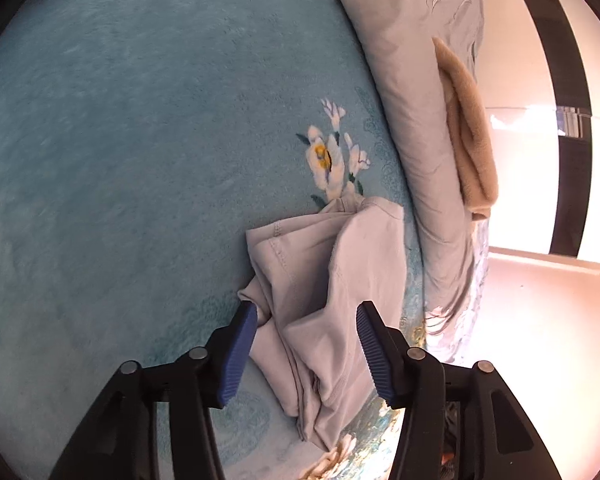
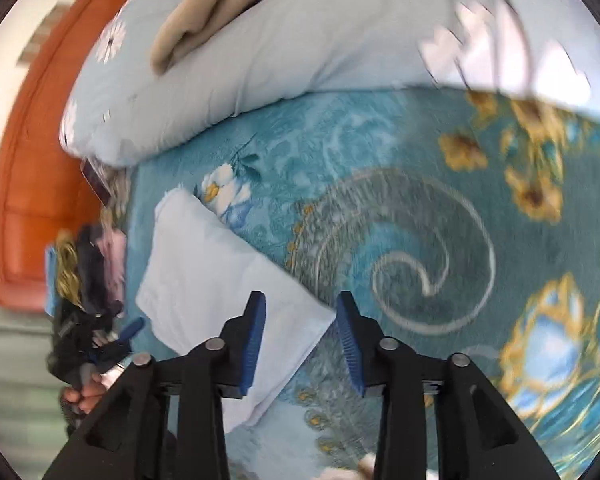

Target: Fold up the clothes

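Note:
A pale grey garment (image 1: 332, 292) lies folded into a bundle on the teal floral blanket (image 1: 140, 140). My left gripper (image 1: 306, 312) is open, its blue pads either side of the bundle's near part, holding nothing. In the right wrist view the same garment (image 2: 220, 272) looks pale white-blue, folded flat on the blanket (image 2: 420, 200). My right gripper (image 2: 300, 300) is open above the garment's near right edge. The left gripper (image 2: 112, 344) shows at the far left of that view, in a hand.
A pale grey-blue folded duvet (image 1: 412, 112) runs along the blanket's edge with a tan towel (image 1: 468, 132) on top; both show in the right wrist view (image 2: 280, 48), (image 2: 204, 12). An orange door (image 2: 32, 184) stands beyond the bed. Bright floor (image 1: 540, 320) lies past the bed edge.

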### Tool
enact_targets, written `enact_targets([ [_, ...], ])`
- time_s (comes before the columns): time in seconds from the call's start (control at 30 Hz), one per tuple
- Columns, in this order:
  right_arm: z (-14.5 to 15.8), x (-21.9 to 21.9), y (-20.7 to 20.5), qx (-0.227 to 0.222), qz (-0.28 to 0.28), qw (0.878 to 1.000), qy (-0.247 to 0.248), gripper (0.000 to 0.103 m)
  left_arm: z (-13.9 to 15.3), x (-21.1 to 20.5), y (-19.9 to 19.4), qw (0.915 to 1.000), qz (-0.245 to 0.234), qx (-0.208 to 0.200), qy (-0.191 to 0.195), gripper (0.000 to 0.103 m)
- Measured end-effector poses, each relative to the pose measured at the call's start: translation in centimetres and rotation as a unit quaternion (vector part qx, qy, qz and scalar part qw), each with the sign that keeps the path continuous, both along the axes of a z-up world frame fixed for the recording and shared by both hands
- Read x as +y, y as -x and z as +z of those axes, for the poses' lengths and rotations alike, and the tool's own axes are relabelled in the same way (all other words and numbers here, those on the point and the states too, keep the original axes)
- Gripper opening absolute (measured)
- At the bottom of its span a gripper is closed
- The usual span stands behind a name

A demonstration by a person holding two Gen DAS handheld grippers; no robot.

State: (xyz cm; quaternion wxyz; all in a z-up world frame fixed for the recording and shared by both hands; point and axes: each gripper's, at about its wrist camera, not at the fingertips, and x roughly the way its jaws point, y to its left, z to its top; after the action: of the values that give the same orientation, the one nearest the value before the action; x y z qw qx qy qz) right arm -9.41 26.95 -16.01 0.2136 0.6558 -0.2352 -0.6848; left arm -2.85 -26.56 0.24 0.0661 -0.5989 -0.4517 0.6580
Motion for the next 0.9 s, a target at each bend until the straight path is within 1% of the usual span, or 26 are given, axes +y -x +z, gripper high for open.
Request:
enact_targets([
  [0.07, -1.4, -0.4, -1.8, -0.022, -0.011, 1.0, 0.019, 0.041, -0.2, 0.1, -0.3, 0.9996, -0.013, -0.005, 0.024, 0.056],
  [0.17, -3.0, -1.8, -3.3, -0.043, -0.013, 0.999, 0.025, 0.041, -0.5, 0.1, -0.6, 0.9976, -0.025, -0.007, 0.064, 0.056],
  [0.23, -3.5, -2.0, -3.7, -0.043, -0.034, 0.998, 0.039, 0.041, -0.9, 0.0, -0.6, 0.9977, -0.024, -0.007, 0.064, 0.056],
  [0.3, -3.9, -2.1, -4.0, -0.042, -0.057, 0.996, 0.054, 0.041, -1.5, 0.1, -0.5, 0.9987, -0.019, -0.008, 0.047, 0.057],
  [0.37, -4.4, -2.2, -4.4, -0.041, -0.079, 0.994, 0.069, 0.041, -2.3, 0.1, -0.6, 0.9998, -0.01, -0.012, 0.015, 0.058],
  [0.43, -4.8, -2.2, -4.8, -0.04, -0.101, 0.99, 0.084, 0.041, -3.4, 0.1, -0.4, 0.9997, 0.004, -0.015, -0.018, 0.061],
  [0.5, -5.1, -2.4, -4.9, -0.04, -0.119, 0.987, 0.098, 0.042, -4.0, -0.5, -0.9, 0.9983, 0.029, -0.016, -0.048, 0.064],
  [0.57, -5.2, -2.7, -4.8, -0.041, -0.125, 0.985, 0.111, 0.041, -4.5, -1.2, -1.4, 0.9953, 0.057, -0.017, -0.077, 0.064],
  [0.6, -5.1, -2.9, -4.7, -0.04, -0.127, 0.984, 0.115, 0.04, -4.6, -1.3, -1.7, 0.9944, 0.062, -0.016, -0.084, 0.064],
  [0.63, -5.1, -3.1, -4.6, -0.04, -0.128, 0.984, 0.118, 0.036, -4.7, -1.4, -1.8, 0.9939, 0.064, -0.015, -0.088, 0.064],
  [0.67, -5.1, -3.3, -4.5, -0.041, -0.127, 0.984, 0.121, 0.028, -4.6, -1.3, -1.9, 0.9943, 0.061, -0.014, -0.087, 0.064],
  [0.77, -5.0, -4.0, -4.1, -0.042, -0.126, 0.985, 0.112, 0.015, -4.1, -0.7, -1.9, 0.9968, 0.046, -0.011, -0.064, 0.062],
  [0.83, -4.7, -4.4, -4.0, -0.042, -0.128, 0.986, 0.103, 0.012, -3.9, -0.7, -1.9, 0.9974, 0.046, -0.013, -0.055, 0.059],
  [0.87, -4.4, -4.5, -3.9, -0.039, -0.129, 0.986, 0.102, 0.011, -3.8, -0.7, -1.9, 0.9975, 0.047, -0.015, -0.05, 0.049],
  [0.9, -4.1, -4.5, -4.0, -0.036, -0.127, 0.986, 0.101, 0.011, -3.7, -0.7, -1.9, 0.9976, 0.049, -0.019, -0.044, 0.037],
])
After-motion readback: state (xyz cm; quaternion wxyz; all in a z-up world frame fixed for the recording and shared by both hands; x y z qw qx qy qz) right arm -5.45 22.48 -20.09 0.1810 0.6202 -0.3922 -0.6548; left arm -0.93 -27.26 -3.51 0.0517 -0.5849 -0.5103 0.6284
